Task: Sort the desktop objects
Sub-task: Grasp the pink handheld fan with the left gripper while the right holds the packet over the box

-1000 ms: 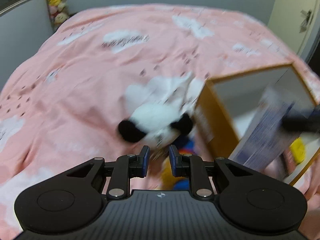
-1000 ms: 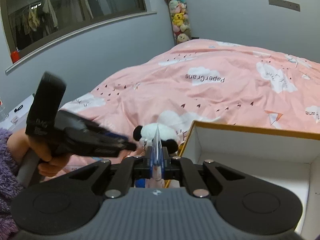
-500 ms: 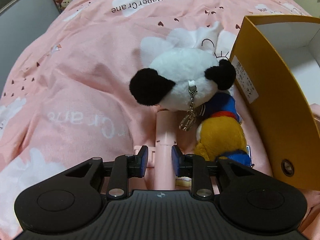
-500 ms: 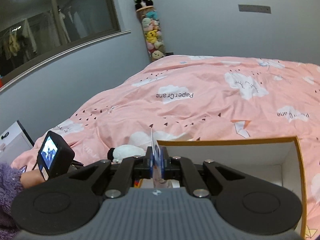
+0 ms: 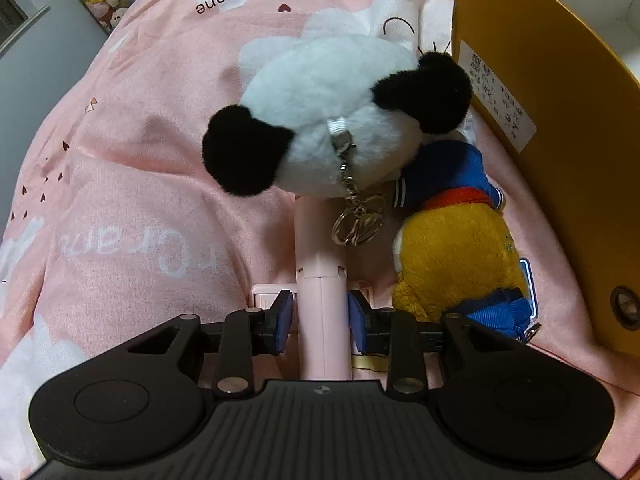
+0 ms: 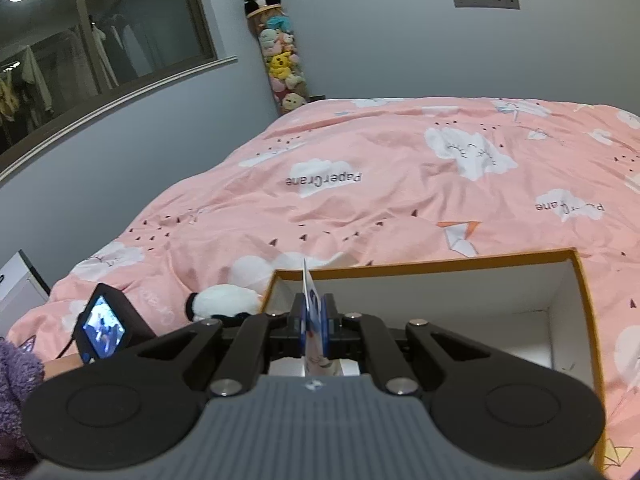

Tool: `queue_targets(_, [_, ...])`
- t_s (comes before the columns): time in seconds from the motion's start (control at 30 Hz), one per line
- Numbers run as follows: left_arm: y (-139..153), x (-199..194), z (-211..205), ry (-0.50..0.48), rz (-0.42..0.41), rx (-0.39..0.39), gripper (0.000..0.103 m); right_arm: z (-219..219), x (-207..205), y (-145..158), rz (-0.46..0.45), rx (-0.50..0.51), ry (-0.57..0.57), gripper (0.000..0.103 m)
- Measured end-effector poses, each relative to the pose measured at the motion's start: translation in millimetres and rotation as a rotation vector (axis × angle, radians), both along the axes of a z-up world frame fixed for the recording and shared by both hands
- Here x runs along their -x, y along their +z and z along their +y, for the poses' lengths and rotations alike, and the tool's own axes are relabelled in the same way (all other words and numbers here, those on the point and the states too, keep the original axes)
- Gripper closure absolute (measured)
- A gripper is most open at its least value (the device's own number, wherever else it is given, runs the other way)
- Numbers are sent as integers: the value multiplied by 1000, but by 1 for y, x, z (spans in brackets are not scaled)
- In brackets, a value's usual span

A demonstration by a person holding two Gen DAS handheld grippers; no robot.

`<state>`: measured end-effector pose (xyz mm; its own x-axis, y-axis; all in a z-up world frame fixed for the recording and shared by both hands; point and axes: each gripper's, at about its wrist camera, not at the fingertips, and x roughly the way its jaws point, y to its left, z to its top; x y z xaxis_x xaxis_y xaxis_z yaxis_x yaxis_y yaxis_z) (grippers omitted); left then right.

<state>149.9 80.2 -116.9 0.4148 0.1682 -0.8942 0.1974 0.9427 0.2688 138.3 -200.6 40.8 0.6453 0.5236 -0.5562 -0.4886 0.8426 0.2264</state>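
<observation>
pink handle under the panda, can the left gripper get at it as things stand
Probably yes: the left gripper already straddles the pink handle, fingers either side, nothing between. The panda plush covers only its far end.

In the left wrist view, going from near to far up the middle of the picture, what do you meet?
Left claw, open around the pink handle → metal key ring → panda plush → pink bedspread with the "PaperCrane" print.

left claw [image 5: 320, 320] tilted down, ajar; right claw [image 6: 314, 320] clamped
</observation>
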Motion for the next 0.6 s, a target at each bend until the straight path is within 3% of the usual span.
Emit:
queue_targets(0.3, [12, 11, 5, 57, -5, 43, 73, -37, 2, 8, -20, 56, -107, 96])
queue_targets(0.6, [40, 50, 17, 116, 12, 187, 73, -74, 14, 8, -36, 202, -221, 96])
